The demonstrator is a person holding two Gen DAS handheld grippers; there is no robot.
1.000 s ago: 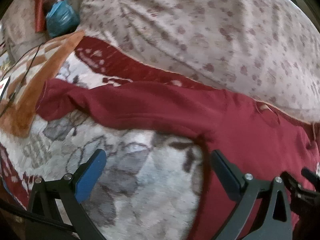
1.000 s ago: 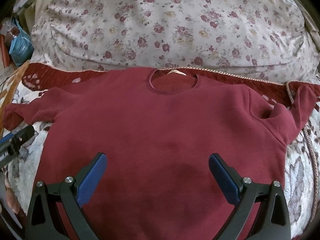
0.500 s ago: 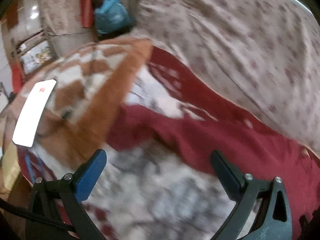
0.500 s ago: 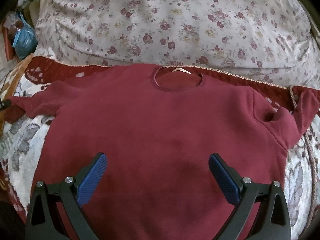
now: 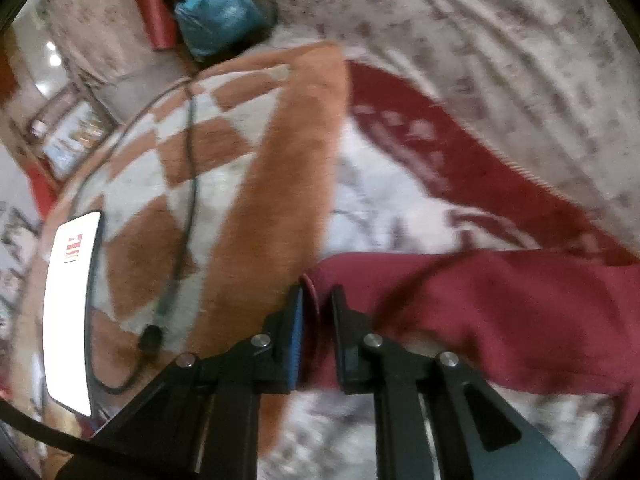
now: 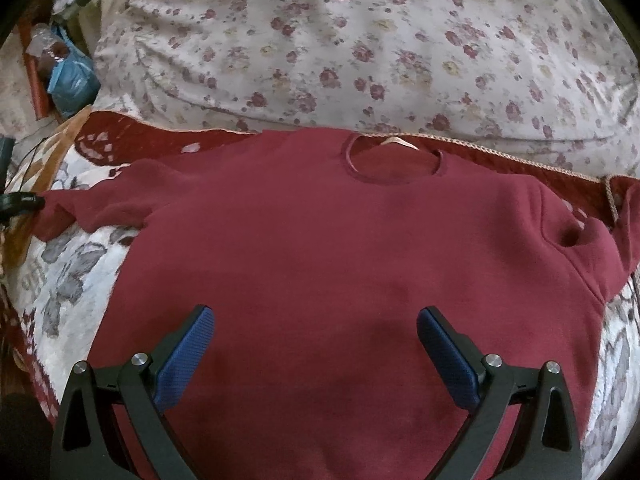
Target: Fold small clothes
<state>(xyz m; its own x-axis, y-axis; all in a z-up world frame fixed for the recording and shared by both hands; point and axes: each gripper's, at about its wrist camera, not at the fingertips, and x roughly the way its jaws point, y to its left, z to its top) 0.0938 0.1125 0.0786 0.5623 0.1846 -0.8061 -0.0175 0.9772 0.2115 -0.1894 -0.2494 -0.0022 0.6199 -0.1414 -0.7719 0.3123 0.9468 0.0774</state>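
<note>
Dark red fleece sweatshirt (image 6: 332, 264) lies flat, front up, on the white-grey floral bedspread (image 6: 68, 276), neck hole at 12 o'clock toward the rose-print cream pillow (image 6: 360, 40), one sleeve stretched out to 9 o'clock. Left gripper (image 5: 318, 300) jaws closing on that sleeve's cuff (image 5: 314, 280) with the fabric between the pads, next to the orange-and-white checked blanket (image 5: 256, 184); right gripper (image 6: 316, 324) hangs over the lower torso at 6 o'clock, jaws wide apart, holding nothing. Step looks like the first sleeve fold: next move likely carries the cuff toward 3 o'clock across the chest without dragging the body
</note>
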